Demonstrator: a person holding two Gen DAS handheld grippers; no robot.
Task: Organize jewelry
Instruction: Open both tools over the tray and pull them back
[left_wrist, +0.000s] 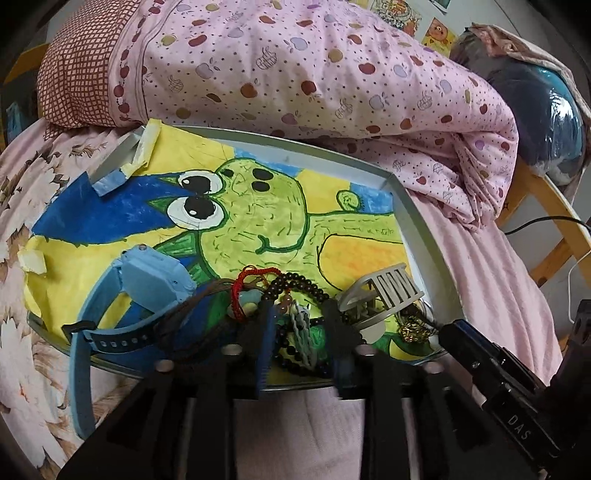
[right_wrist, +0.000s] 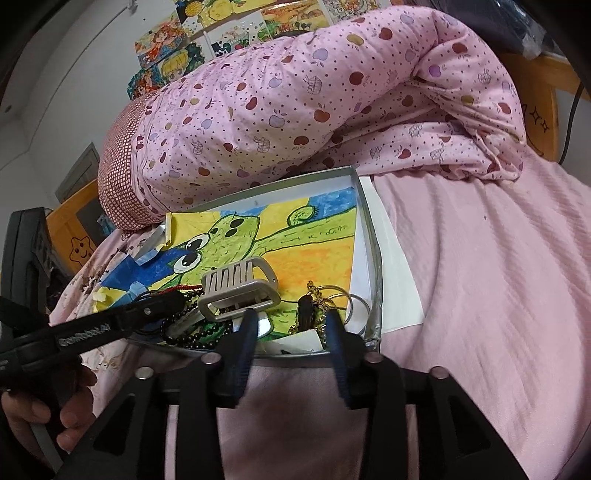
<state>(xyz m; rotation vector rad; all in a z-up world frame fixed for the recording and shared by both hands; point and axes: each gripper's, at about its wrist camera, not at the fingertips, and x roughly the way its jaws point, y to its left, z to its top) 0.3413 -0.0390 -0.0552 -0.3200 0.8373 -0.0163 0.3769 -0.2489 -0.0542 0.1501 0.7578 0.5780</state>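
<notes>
Tray: shallow grey metal, on the pink bed, lined with a crayon drawing of a green creature.
Jewelry pile: at the tray's near edge; dark round beads, a red braided cord, gold chain.
Watch: blue, matte rubbery strap, left of the pile.
Hair claw: grey plastic, ribbed teeth.
Left gripper: fingers spread over the beads (gripping nothing I can see).
Right gripper: fingers apart around the gold chain.
Writing: "DAS" on the right gripper's finger.
</notes>
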